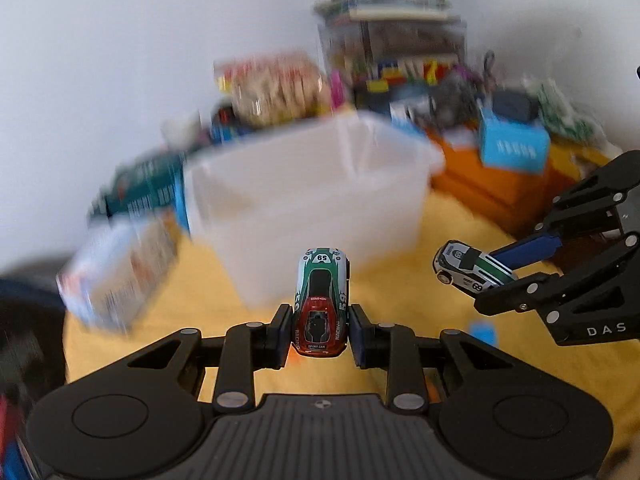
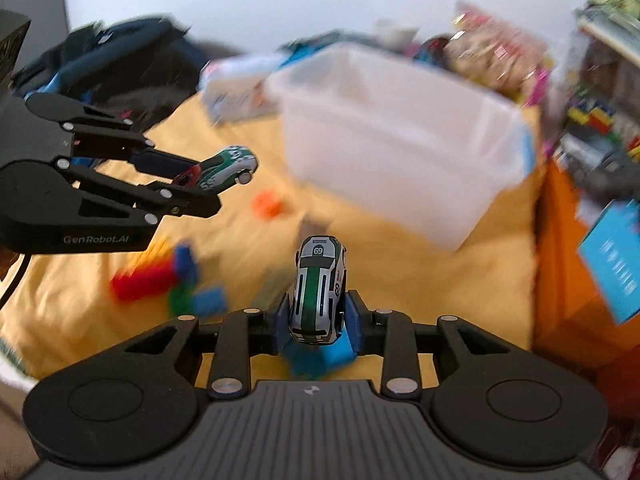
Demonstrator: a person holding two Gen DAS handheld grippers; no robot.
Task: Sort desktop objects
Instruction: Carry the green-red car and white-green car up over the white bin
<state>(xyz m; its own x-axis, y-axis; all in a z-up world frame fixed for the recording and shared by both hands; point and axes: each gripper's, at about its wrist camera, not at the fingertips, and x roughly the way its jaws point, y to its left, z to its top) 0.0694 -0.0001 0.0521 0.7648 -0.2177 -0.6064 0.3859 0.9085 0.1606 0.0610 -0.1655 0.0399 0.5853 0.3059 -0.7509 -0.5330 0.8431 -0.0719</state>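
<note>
My left gripper [image 1: 320, 332] is shut on a green-and-red toy car [image 1: 320, 308] numbered 59, nose pointing away, held above the yellow cloth. From the right wrist, that gripper [image 2: 192, 184] and its car [image 2: 224, 166] hang at the left. My right gripper [image 2: 318, 320] is shut on a white-and-green toy car [image 2: 318, 292] numbered 69. In the left wrist view the right gripper [image 1: 492, 272] carries the car [image 1: 468, 268] at the right. A white translucent bin [image 1: 304, 200] [image 2: 400, 140] stands beyond both grippers.
Loose building bricks [image 2: 160, 280], an orange block [image 2: 268, 204] and a blue block [image 2: 320, 356] lie on the yellow cloth [image 2: 400, 272]. An orange box [image 2: 568, 260] with a blue carton [image 1: 512, 148] stands right of the bin. Boxes [image 1: 116, 272] and stacked clutter [image 1: 392, 40] crowd the back.
</note>
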